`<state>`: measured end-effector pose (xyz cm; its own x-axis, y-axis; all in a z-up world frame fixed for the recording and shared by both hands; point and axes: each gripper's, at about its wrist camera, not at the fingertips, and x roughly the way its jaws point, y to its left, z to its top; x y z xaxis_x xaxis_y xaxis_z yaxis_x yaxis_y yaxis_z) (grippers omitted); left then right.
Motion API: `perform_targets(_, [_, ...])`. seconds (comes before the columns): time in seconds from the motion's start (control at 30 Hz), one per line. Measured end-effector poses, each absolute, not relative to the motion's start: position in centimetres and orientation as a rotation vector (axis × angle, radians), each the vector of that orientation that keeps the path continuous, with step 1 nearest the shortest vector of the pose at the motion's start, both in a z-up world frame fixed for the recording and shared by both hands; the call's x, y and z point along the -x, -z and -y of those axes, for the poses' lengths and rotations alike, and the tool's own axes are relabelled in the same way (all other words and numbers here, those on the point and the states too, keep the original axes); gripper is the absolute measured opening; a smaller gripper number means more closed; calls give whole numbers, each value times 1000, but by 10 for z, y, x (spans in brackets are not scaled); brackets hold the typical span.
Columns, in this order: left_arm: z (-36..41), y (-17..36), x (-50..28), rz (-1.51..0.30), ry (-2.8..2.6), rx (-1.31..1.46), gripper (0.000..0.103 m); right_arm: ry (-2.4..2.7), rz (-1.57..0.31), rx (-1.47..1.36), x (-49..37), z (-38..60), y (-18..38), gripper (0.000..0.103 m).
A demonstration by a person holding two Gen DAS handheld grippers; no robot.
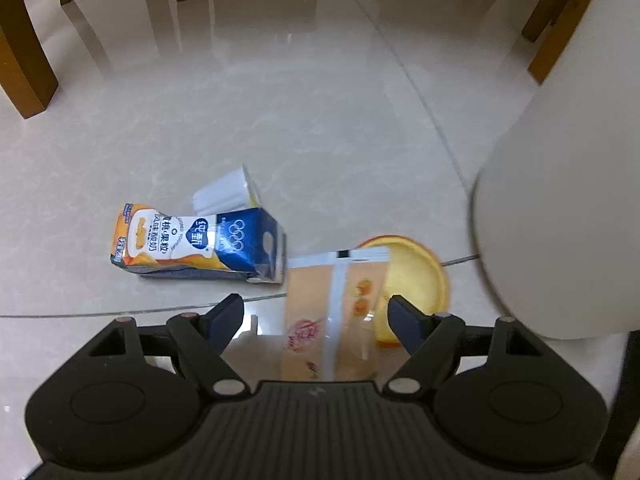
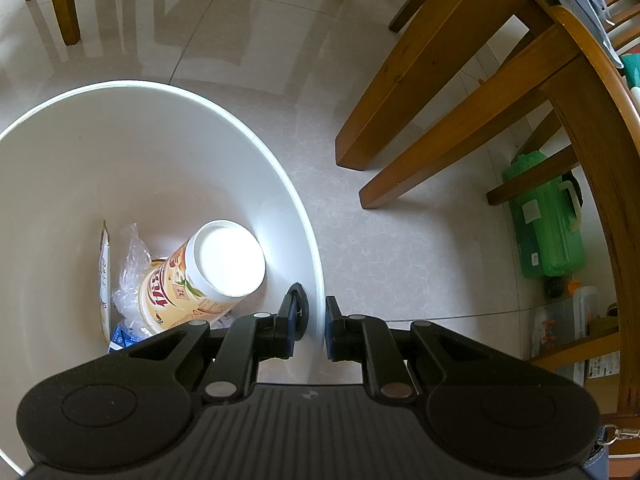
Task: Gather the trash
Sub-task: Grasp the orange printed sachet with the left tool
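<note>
A blue, white and orange drink carton (image 1: 200, 244) lies on its side on the tiled floor. A small white plastic cup (image 1: 226, 192) lies tipped just behind it. My left gripper (image 1: 316, 318) is open and low over the floor. A blurred translucent orange wrapper (image 1: 332, 312) lies between its fingers, and a round orange lid (image 1: 416, 276) lies by the right finger. My right gripper (image 2: 314, 324) is shut on the rim of the white bin (image 2: 308, 216). Inside the bin are a cream tub with a white lid (image 2: 212, 272), crumpled clear plastic (image 2: 128, 272) and a flat wrapper (image 2: 105, 280).
The bin's outer wall (image 1: 560, 208) fills the right of the left wrist view, close to the lid. Wooden chair legs (image 1: 24, 60) stand at the back left. Wooden table legs (image 2: 432, 92) slant right of the bin, with a green plastic container (image 2: 548, 220) under them.
</note>
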<state>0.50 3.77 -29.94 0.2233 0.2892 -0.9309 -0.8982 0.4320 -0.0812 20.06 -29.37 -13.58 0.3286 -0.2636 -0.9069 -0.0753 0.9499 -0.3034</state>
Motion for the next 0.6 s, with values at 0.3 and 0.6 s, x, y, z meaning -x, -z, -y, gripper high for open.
perform_targets(0.3, [-38,318,11,-1052,-986,755,78,127,-1236,315,-201,294,136,17])
perform_targets(0.6, [-37,324,8,-1102,-943,700,52,129,-1235,321,-201,295,136,18])
